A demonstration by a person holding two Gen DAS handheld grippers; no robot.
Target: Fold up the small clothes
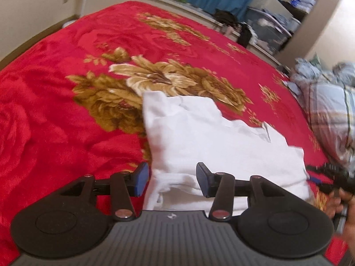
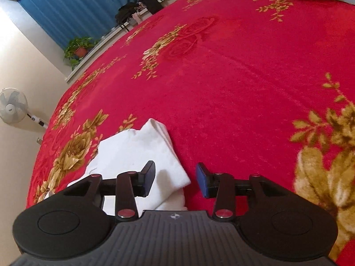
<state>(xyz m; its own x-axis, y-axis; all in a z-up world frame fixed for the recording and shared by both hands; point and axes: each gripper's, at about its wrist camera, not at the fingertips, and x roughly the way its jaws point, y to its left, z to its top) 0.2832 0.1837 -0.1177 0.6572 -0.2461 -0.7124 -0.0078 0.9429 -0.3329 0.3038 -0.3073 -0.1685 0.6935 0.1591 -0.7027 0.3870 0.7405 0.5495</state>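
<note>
A white garment (image 1: pixel 213 137), partly folded, lies on the red floral blanket (image 1: pixel 66 102). My left gripper (image 1: pixel 172 180) hovers at its near left edge. Its blue pads (image 1: pixel 142 178) stand apart with cloth lying between and beneath them, not pinched. In the right wrist view the same white garment (image 2: pixel 135 153) sits at lower left. My right gripper (image 2: pixel 175 180) straddles its near right corner, open, and the pads do not press the fabric. A hand (image 1: pixel 341 201) shows blurred at the right edge of the left wrist view.
A plaid bedding pile (image 1: pixel 328 110) lies on the right of the bed. Beyond the far edge are a ledge with dark clothes (image 2: pixel 133 11), a potted plant (image 2: pixel 77 48), blue curtains (image 2: pixel 73 6) and storage boxes (image 1: pixel 268 28). A standing fan (image 2: pixel 12 108) is by the wall.
</note>
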